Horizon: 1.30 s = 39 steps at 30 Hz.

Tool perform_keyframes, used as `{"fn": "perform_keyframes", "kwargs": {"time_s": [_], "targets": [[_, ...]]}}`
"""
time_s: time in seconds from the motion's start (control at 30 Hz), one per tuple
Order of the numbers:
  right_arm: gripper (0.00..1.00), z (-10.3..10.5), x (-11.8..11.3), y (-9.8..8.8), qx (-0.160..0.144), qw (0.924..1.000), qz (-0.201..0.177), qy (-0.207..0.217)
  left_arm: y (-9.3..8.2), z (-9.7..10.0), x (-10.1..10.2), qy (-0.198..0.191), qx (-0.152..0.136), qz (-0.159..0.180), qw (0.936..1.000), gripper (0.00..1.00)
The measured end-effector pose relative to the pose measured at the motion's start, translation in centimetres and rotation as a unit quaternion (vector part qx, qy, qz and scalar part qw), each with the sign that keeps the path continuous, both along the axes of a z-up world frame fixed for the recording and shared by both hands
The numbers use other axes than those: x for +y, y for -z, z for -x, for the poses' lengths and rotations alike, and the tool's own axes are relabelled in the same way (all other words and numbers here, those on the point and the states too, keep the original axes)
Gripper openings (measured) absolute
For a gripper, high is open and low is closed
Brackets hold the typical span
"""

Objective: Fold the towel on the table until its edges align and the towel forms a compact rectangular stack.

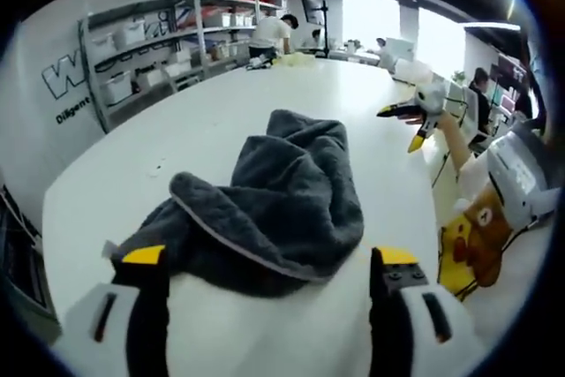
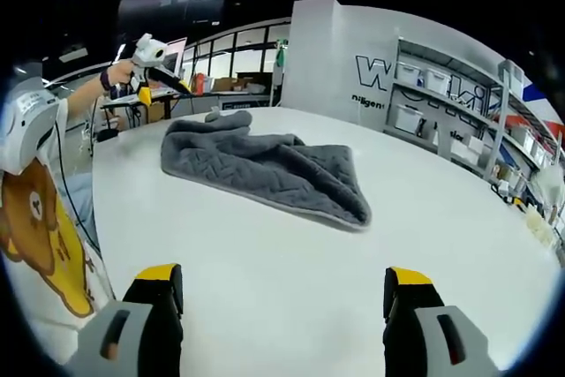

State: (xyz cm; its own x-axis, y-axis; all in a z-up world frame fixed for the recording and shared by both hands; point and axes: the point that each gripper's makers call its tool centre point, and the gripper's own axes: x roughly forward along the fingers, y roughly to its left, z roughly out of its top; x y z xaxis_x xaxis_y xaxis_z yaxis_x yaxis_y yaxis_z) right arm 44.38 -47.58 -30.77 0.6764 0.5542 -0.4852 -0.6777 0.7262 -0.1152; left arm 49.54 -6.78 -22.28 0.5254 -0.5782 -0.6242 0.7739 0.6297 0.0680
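Note:
A dark grey towel (image 1: 282, 200) lies crumpled in a loose heap on the white table (image 1: 265, 94). My left gripper (image 1: 269, 258) is open, its yellow-tipped jaws spread just short of the towel's near edge with nothing between them. In the right gripper view the towel (image 2: 265, 169) lies partly folded further up the table (image 2: 291, 253), well beyond my open right gripper (image 2: 282, 275). The right gripper (image 1: 415, 121) also shows raised at the table's right edge in the left gripper view. Beyond the towel, a hand holds the left gripper (image 2: 154, 68) up in the air.
The person in a white shirt with a bear print (image 2: 35, 218) stands at the table's edge. Shelves with white bins (image 1: 150, 50) line the wall, and other people (image 1: 269, 37) work at the far end. Bare tabletop surrounds the towel.

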Motion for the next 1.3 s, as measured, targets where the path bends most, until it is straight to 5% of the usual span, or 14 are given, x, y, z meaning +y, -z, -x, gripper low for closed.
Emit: {"fn": "perform_keyframes", "kwargs": {"time_s": [0.53, 1.1, 1.3], "targets": [[0.99, -0.2, 0.0, -0.1, -0.002, 1.0000, -0.003, -0.006, -0.1, 5.4, 1.3, -0.051, -0.063, 0.043, 0.9958, 0.99], [0.99, -0.6, 0.1, -0.2, 0.001, 0.9999, -0.001, -0.013, 1.4, 7.1, 3.3, -0.130, -0.121, 0.127, 0.9759, 0.99], [0.99, -0.6, 0.7, -0.4, 0.000, 0.9997, -0.008, -0.022, 3.5, 7.6, 3.9, -0.159, -0.134, 0.104, 0.9726, 0.99]]}}
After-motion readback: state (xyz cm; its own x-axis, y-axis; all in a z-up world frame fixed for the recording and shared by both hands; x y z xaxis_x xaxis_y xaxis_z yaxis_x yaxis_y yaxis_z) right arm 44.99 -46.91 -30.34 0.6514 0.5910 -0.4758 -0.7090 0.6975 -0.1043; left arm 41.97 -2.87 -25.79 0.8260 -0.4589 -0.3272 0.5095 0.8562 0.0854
